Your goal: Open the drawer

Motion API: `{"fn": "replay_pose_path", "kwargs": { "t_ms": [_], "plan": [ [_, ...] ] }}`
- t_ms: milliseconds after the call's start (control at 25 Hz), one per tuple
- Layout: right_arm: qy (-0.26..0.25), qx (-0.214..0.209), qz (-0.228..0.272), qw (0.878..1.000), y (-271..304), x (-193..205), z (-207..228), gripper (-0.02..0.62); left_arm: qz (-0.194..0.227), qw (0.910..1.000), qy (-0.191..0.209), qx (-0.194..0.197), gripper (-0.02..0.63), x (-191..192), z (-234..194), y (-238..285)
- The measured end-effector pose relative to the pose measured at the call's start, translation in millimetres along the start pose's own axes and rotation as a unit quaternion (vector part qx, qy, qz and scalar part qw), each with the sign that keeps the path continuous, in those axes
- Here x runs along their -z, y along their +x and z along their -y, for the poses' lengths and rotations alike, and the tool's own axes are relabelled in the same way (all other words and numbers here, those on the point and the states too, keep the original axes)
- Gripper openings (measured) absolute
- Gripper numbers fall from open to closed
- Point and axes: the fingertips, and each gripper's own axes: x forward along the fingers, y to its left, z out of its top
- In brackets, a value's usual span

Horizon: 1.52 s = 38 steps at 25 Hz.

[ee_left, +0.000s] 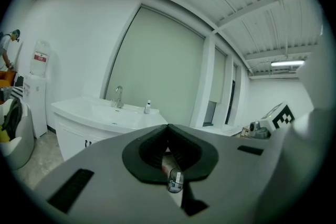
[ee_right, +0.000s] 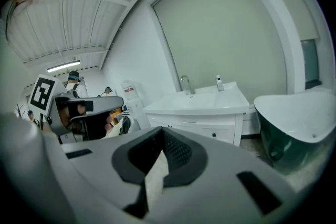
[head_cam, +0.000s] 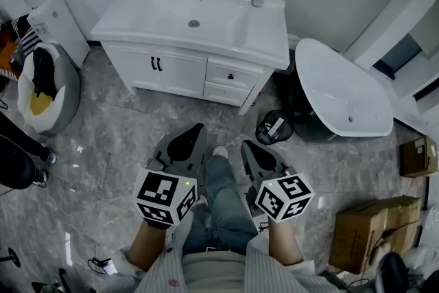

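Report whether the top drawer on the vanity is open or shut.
Shut. The top drawer sits flush with the vanity front, level with the lower drawer; no gap shows.

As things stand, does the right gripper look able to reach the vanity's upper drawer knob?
Probably not yet. The right gripper is shut and held by the person's legs, well short of the upper drawer. The floor between looks free, so stepping closer should do.
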Motion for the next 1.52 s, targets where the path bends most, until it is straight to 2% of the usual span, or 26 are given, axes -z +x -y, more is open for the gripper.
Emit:
{"fn": "replay_pose_path", "kwargs": {
  "t_ms": [360,760,1160,1520],
  "plan": [
    [-0.005,-0.017,-0.022,1.0,60.2,-13.5,15.7,0.009,0.0,0.9997,-0.013,-0.02,0.017,-6.2,-43.0,38.6],
    [-0.015,-0.035,-0.055,0.998,137.5,-51.2,57.6,0.009,-0.003,0.9985,-0.035,-0.043,0.017,-29.5,-93.6,116.8],
    [-0.03,-0.054,-0.067,0.996,196.3,-97.4,112.3,0.009,0.009,0.9982,-0.031,-0.051,0.017,-63.8,-114.8,206.8],
    [-0.041,-0.078,-0.081,0.993,229.0,-110.1,156.6,0.009,0.007,0.9965,-0.032,-0.076,0.017,-61.1,-122.1,256.1]
  ]
}}
